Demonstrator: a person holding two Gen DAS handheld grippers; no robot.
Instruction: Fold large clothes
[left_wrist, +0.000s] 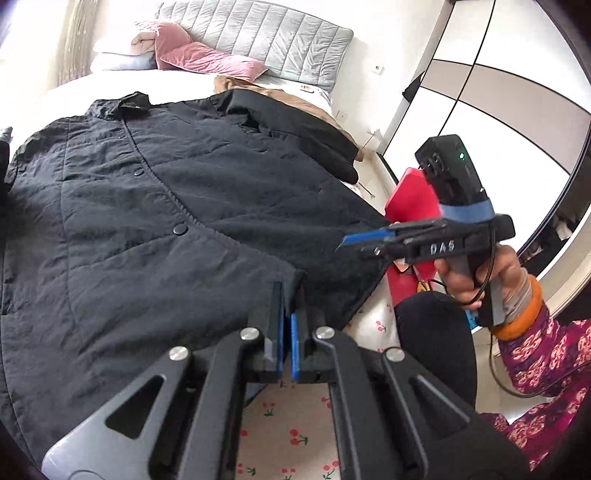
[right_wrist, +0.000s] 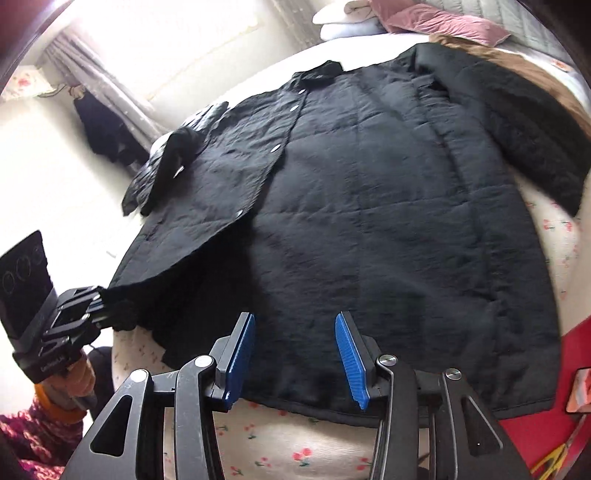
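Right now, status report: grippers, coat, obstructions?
Left gripper shut on coat hem corner. Right gripper open, at the hem, holding nothing. Coat spread flat on bed. Nothing on top.

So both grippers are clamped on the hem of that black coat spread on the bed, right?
Not quite. Only the left gripper is clamped on the hem of the black coat. The right gripper is open, its blue pads apart over the hem, gripping nothing, as the right wrist view shows. The coat is spread on the bed.
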